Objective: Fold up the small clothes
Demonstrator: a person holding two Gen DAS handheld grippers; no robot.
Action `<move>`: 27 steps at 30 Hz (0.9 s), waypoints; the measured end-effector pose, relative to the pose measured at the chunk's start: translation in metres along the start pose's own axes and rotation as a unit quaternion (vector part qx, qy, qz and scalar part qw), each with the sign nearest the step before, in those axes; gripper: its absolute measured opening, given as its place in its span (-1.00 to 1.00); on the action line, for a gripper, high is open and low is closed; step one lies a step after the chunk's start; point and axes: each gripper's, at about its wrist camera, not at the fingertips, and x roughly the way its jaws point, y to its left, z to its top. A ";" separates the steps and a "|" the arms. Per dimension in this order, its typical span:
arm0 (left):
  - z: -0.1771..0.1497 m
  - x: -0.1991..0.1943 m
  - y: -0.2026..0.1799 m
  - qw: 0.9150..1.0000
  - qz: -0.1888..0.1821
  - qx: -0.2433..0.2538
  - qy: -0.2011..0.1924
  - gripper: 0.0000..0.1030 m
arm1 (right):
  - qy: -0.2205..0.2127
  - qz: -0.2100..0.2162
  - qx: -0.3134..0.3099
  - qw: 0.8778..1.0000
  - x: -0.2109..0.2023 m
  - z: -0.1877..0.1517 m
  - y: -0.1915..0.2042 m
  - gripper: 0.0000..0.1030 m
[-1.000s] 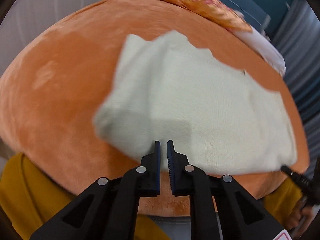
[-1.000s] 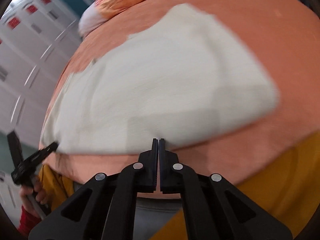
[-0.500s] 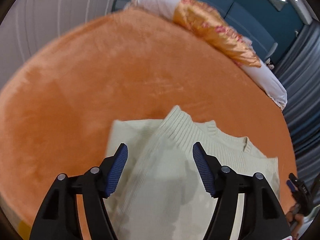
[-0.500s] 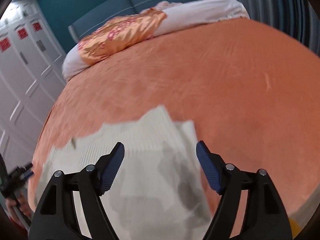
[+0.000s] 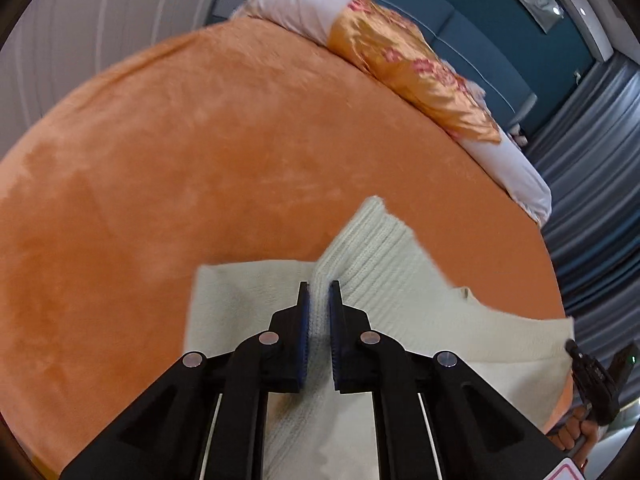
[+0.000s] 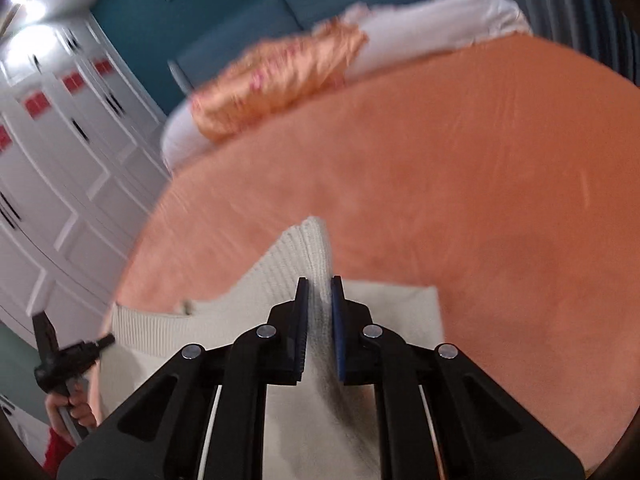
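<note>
A cream knitted sweater lies flat on the orange bed cover, near its front edge. My left gripper is shut on a raised fold of the ribbed knit, which stands up between the blue pads. In the right wrist view the sweater shows the same kind of ribbed peak. The jaws of my right gripper are closing, with a fold of the knit pinched between its pads. The fabric under both grippers is hidden by the black fingers.
An orange satin pillow on white bedding lies at the far end of the bed cover. White wardrobe doors stand to the left, grey curtains to the right. A hand holds the other gripper's handle.
Both grippers moved forward over the sweater, opened wide above it, then closed on ribbed folds of the knit, which now stand pinched up.
</note>
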 end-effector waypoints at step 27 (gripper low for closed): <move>-0.124 -0.043 0.032 0.994 0.097 -0.012 0.045 -0.59 | 0.135 -0.087 0.043 0.986 -0.040 -0.125 -0.043 -0.33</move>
